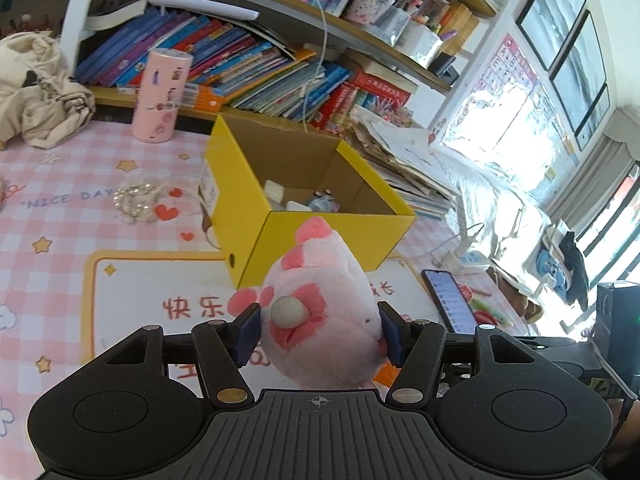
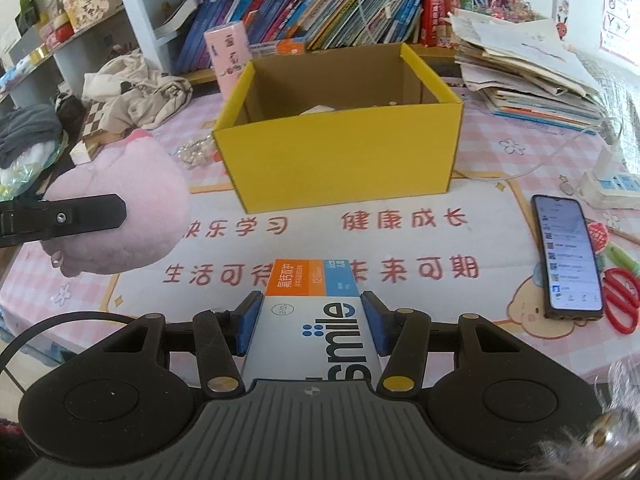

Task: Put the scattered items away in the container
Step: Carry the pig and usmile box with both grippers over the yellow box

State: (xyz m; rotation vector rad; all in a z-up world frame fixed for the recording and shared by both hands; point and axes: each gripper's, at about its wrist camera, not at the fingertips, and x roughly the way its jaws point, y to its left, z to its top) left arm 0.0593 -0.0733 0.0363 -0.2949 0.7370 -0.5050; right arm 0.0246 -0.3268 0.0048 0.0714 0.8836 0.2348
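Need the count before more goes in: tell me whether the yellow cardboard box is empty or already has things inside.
Not empty. The open-topped yellow cardboard box already holds a few small items on its brown floor, seen from the left wrist.

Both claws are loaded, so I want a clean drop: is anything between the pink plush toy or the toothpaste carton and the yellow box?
Nothing visible: bare printed mat lies between the pink plush toy, the white toothpaste carton and the open-topped yellow cardboard box.

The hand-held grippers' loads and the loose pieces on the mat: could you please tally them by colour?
Pink: 1, plush toy
White: 2, toothpaste box, pearl beads
Red: 1, scissors
Black: 1, phone
Total: 5
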